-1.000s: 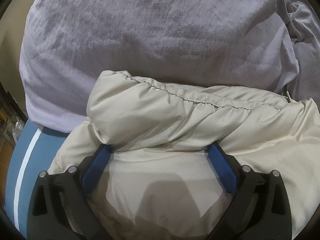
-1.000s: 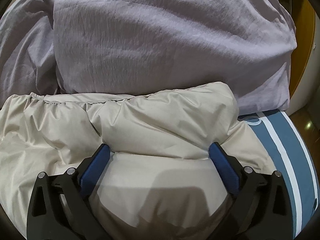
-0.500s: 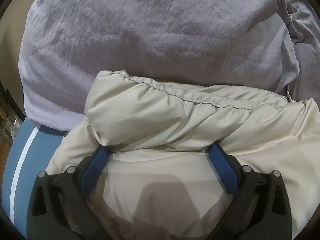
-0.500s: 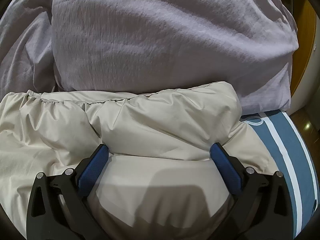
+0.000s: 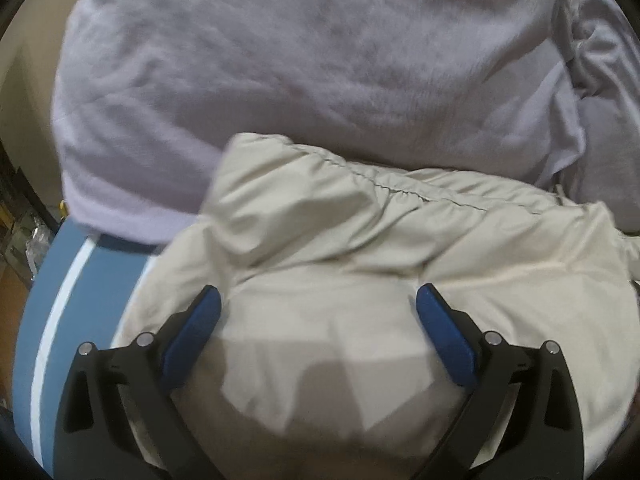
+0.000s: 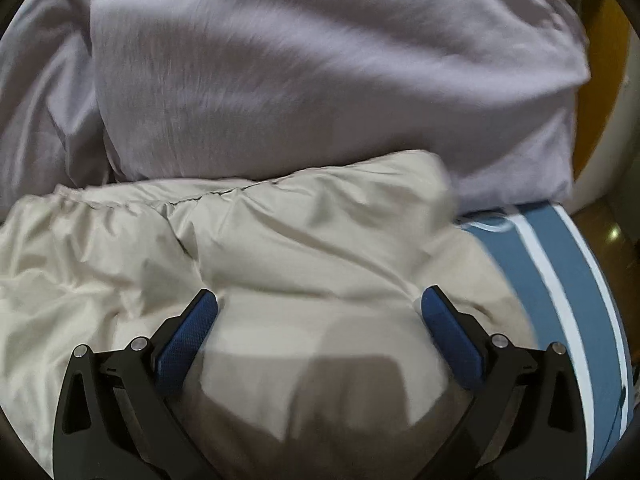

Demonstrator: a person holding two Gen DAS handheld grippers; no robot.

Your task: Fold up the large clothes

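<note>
- My left gripper (image 5: 318,300) has its blue pads spread wide apart, with nothing between them but the puffy cream jacket (image 5: 360,280) lying under the fingers.
- My right gripper (image 6: 320,300) reads the same — pads wide apart over the cream fabric, clamped on nothing.
- The jacket sits bunched on the blue bedsheet with white stripes (image 5: 60,320), its far rolled edge pressed against the lavender pillows (image 5: 300,60).
- From the left view I see only the jacket's left end; its right side runs out of frame. The right view cuts off the opposite end.
- Both views are smeared, so I can't tell whether the pad tips touch the fabric or hang just above it; they seem very close.
- A grey shadow falls across the jacket between each pair of fingers and hides the cloth's creases there.
- Past the bed edge on the right view, wooden floor (image 6: 600,220) shows dimly — no detail.
</note>
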